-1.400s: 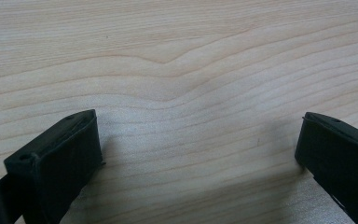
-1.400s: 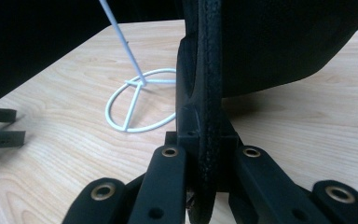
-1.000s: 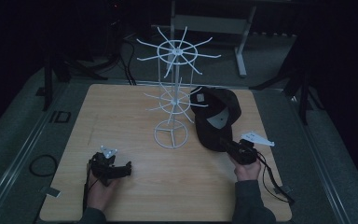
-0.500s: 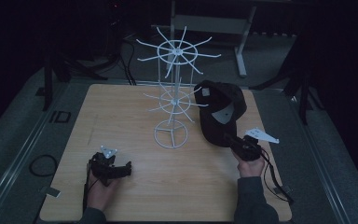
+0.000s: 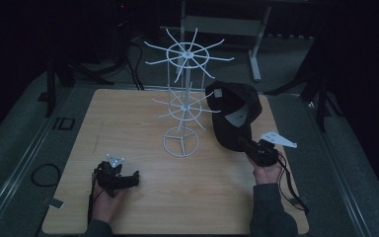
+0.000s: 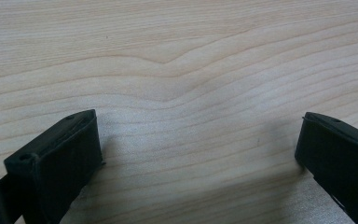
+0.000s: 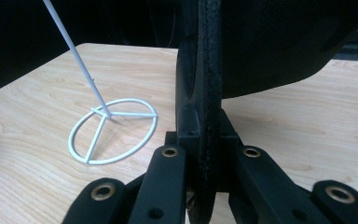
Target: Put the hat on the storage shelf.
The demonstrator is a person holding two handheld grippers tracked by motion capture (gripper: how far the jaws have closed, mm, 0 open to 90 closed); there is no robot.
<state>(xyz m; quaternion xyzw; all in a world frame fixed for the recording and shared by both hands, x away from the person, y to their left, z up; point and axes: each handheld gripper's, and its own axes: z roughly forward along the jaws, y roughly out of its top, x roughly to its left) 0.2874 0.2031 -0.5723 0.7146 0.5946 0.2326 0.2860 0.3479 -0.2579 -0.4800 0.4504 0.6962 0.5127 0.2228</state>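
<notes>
Cap [image 5: 234,113] has risen beside the rack [image 5: 183,106], brim pinched in right gripper [image 5: 249,146].

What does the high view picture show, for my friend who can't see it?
The right tool holds a dark cap up beside a white wire rack on a wooden table. The left tool rests open near the front.
</notes>
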